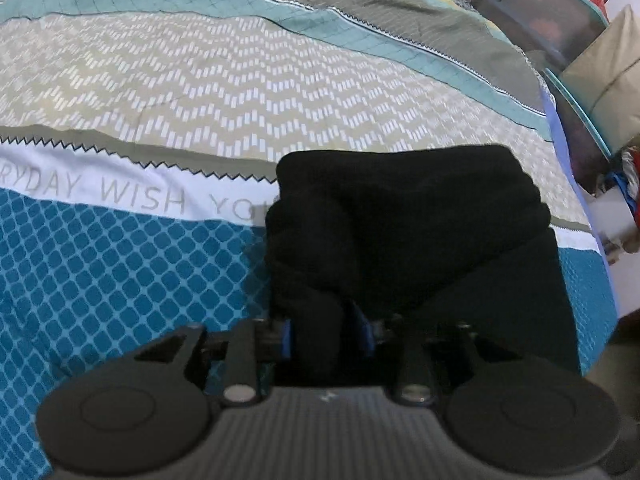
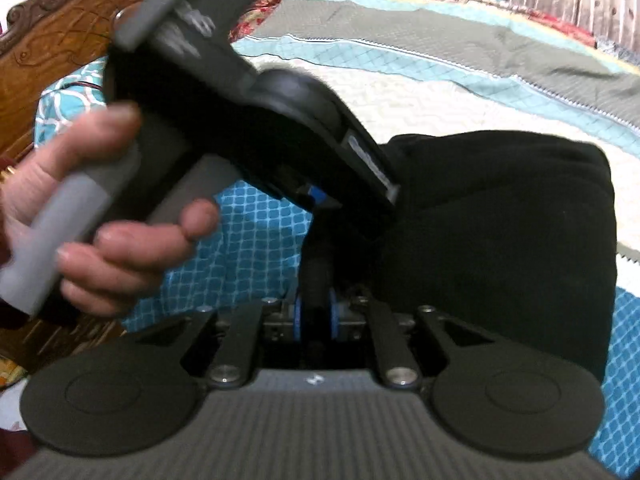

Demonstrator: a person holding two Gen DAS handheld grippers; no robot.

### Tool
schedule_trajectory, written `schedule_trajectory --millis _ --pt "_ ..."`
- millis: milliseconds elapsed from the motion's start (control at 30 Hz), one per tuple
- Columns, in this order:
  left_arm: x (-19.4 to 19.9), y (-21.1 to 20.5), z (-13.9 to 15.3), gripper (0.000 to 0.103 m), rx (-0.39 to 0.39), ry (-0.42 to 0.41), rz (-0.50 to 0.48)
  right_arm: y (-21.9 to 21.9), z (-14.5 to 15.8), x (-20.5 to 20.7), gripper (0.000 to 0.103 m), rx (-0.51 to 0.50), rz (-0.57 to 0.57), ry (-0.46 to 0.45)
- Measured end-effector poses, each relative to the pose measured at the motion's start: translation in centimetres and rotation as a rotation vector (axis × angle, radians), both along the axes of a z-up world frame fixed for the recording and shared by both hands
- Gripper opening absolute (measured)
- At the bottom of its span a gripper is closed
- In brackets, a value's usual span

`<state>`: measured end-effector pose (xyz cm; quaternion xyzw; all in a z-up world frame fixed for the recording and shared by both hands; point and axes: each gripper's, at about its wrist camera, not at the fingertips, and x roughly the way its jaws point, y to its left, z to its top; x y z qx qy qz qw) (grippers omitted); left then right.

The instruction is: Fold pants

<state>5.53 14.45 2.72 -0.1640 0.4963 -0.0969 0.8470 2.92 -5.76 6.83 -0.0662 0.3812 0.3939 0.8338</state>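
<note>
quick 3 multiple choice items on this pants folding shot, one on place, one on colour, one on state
1. Where do the pants lie?
A on a bedspread
B on a chair
C in a basket

2. What colour are the pants?
A red
B black
C white

3. What is between the right gripper fingers?
A nothing
B a pillow
C pants fabric

Key: 1 A, patterned bedspread shows under and around them. 2 B, the bundle is black in both views. 3 C, dark fabric sits pinched between the blue pads.
</note>
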Motion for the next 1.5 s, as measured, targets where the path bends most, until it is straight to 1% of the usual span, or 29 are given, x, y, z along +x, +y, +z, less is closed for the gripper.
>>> schedule_trajectory --millis 33,100,133,167,200,267,333,400,467,500,567,600,633,700,733,833,867,900,933,1067,1133,1200,1300,1367,1433,1500 --pt "0.0 -0.1 0.2 0.036 0.005 -0.009 -0.002 -1.2 0.9 0.0 0.023 0.033 0.009 0.002" --pt "-0.1 -0.3 0.6 0.045 0.028 -0.022 -0.005 -3.9 2.7 -0.5 0.024 0.12 -0.021 -0.014" --pt "-0.1 -0.3 0.7 0.051 0.044 -0.028 -0.002 -5.8 3.6 -0.5 0.024 0.156 -0.066 -0.031" --pt "-0.3 -0.3 0.9 0.055 0.057 -0.031 0.002 -7.7 4.3 -0.3 0.024 0.182 -0.123 -0.043" --pt "-0.6 -0.2 1.0 0.055 0.061 -0.034 0.005 -9.4 4.7 -0.2 0.024 0.202 -0.179 -0.044" --pt "-1.4 0.0 1.4 0.055 0.044 -0.043 -0.001 -12.6 4.9 0.0 0.024 0.229 -0.266 -0.025" --pt "-2.4 -0.1 1.6 0.055 0.036 -0.053 -0.011 -14.3 4.4 -0.3 0.024 0.231 -0.315 -0.006" --pt "-3.0 -0.6 1.8 0.056 0.047 -0.061 -0.019 -15.1 3.3 0.1 0.024 0.217 -0.342 0.041" --pt "-3.4 -1.0 1.7 0.058 0.07 -0.063 -0.024 -14.7 1.4 0.0 0.024 0.202 -0.328 0.112" --pt "-3.5 -1.0 1.5 0.058 0.084 -0.057 -0.022 -14.2 0.9 -0.1 0.024 0.186 -0.314 0.131" --pt "-3.6 -1.0 0.8 0.059 0.101 -0.032 -0.012 -12.8 -0.8 -0.6 0.025 0.124 -0.294 0.177" --pt "-3.7 -0.9 0.4 0.059 0.097 -0.021 -0.008 -12.0 -2.0 -0.8 0.024 0.099 -0.282 0.214" --pt "-4.0 -0.7 0.3 0.061 0.09 -0.017 -0.002 -11.7 -2.4 -1.3 0.024 0.086 -0.273 0.209" --pt "-4.6 -0.2 0.6 0.063 0.079 -0.025 0.011 -11.2 -1.4 -2.5 0.024 0.071 -0.251 0.16" --pt "-4.8 0.1 0.8 0.065 0.075 -0.031 0.014 -11.5 -0.9 -2.3 0.026 0.082 -0.248 0.15" --pt "-5.6 0.6 1.6 0.074 0.071 -0.053 0.019 -12.8 -0.3 -1.7 0.026 0.142 -0.275 0.156" --pt "-5.9 0.5 1.8 0.075 0.071 -0.06 0.014 -13.3 0.4 -1.8 0.026 0.168 -0.289 0.144" --pt "-6.1 0.4 2.0 0.077 0.069 -0.064 0.005 -13.4 0.3 -1.1 0.026 0.185 -0.298 0.126" --pt "-6.3 0.2 2.1 0.08 0.069 -0.067 -0.008 -13.5 1.0 -1.0 0.026 0.197 -0.307 0.1" --pt "-6.9 -1.1 1.5 0.081 0.116 -0.053 -0.035 -12.4 3.5 1.2 0.026 0.229 -0.32 0.02" --pt "-7.5 -1.5 0.9 0.081 0.125 -0.045 -0.031 -11.6 3.6 2.9 0.026 0.222 -0.33 0.016" --pt "-8.2 -1.2 0.6 0.081 0.107 -0.045 -0.012 -10.3 3.4 4.8 0.026 0.216 -0.325 0.03" --pt "-9.1 -0.5 0.5 0.082 0.068 -0.038 0.012 -8.5 2.2 7.9 0.026 0.182 -0.357 0.088" --pt "-9.7 0.0 0.5 0.086 0.054 -0.043 0.018 -7.9 1.4 9.3 0.024 0.15 -0.383 0.109" --pt "-9.8 0.1 0.4 0.087 0.053 -0.038 0.022 -7.4 1.0 10.1 0.024 0.108 -0.403 0.085" --pt "-9.7 0.2 0.2 0.09 0.055 -0.033 0.026 -7.4 0.8 10.2 0.024 0.097 -0.409 0.083"
